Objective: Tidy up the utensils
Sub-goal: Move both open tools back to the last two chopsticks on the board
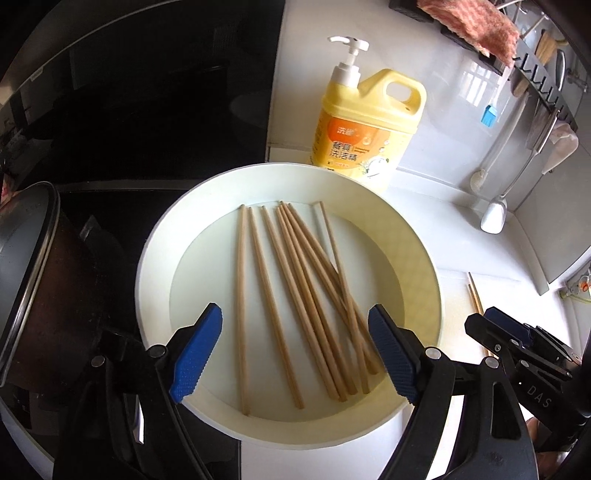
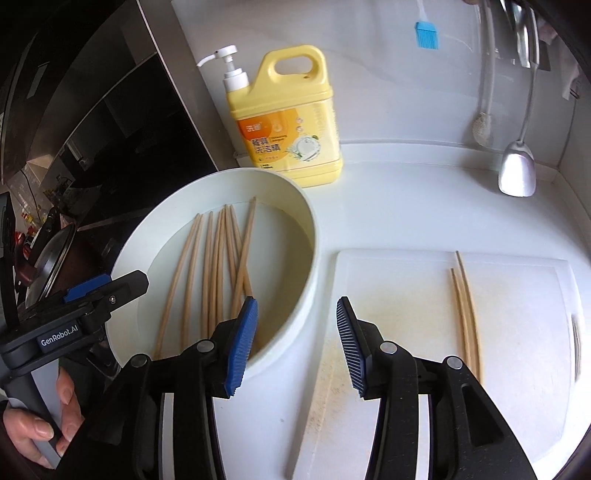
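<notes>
Several wooden chopsticks (image 1: 295, 277) lie fanned out in a round white basin (image 1: 162, 229). My left gripper (image 1: 295, 321) hangs over their near ends, open, with its blue pads clear of the wood. In the right wrist view, the same chopsticks (image 2: 218, 266) fill the basin (image 2: 306, 229) at the left. A pair of chopsticks (image 2: 467, 306) lies on the white cutting board (image 2: 406, 295). My right gripper (image 2: 295, 306) is open and empty, above the near rim of the basin and the board's left edge. The left gripper (image 2: 110, 284) shows at the far left, held by a hand (image 2: 55, 424).
A yellow dish-soap bottle (image 2: 291, 122) with a pump stands behind the basin. A lidded pot (image 1: 29, 258) sits on the black stove left of the basin. A blue brush (image 2: 427, 35) and a ladle (image 2: 517, 170) hang against the white back wall.
</notes>
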Demonstrator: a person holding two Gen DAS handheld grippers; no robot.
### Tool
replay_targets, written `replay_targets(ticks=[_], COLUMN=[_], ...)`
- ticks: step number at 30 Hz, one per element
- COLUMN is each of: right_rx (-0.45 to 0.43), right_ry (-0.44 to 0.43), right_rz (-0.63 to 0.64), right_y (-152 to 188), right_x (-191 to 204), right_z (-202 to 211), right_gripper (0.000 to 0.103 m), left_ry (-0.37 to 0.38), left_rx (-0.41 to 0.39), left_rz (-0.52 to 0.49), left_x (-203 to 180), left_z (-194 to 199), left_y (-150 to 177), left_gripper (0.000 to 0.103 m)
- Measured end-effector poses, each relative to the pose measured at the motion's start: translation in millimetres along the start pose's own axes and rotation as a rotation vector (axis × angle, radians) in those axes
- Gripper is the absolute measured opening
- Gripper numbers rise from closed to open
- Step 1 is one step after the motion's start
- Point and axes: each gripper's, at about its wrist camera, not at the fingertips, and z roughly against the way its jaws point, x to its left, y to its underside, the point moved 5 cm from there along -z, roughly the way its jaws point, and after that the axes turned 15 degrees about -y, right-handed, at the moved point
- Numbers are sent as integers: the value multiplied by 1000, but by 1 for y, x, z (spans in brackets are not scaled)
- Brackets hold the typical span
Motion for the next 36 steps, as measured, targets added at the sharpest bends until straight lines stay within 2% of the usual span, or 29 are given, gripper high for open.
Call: replay_targets(ticks=[8, 12, 20, 29, 36], right_rx=[-49, -55, -55, -41, -28], right_ry=[30, 37, 18, -36, -34], right_rz=[-49, -50, -27, -10, -2], right_y=[24, 39, 56, 64, 64], right_x=[-58, -88, -145, -179, -177], right_z=[56, 87, 143, 155, 132], right_gripper=[47, 47, 49, 52, 54], left_ry=[17, 21, -29, -96, -126], left_rx=[-17, 3, -2, 24, 30], left_rz=[-34, -23, -17, -14, -25], left_x=[-64, -98, -159, -193, -185], left_z=[26, 43, 83, 99, 85], left_y=[16, 33, 67, 93, 100], left_gripper=[82, 82, 85, 87, 94])
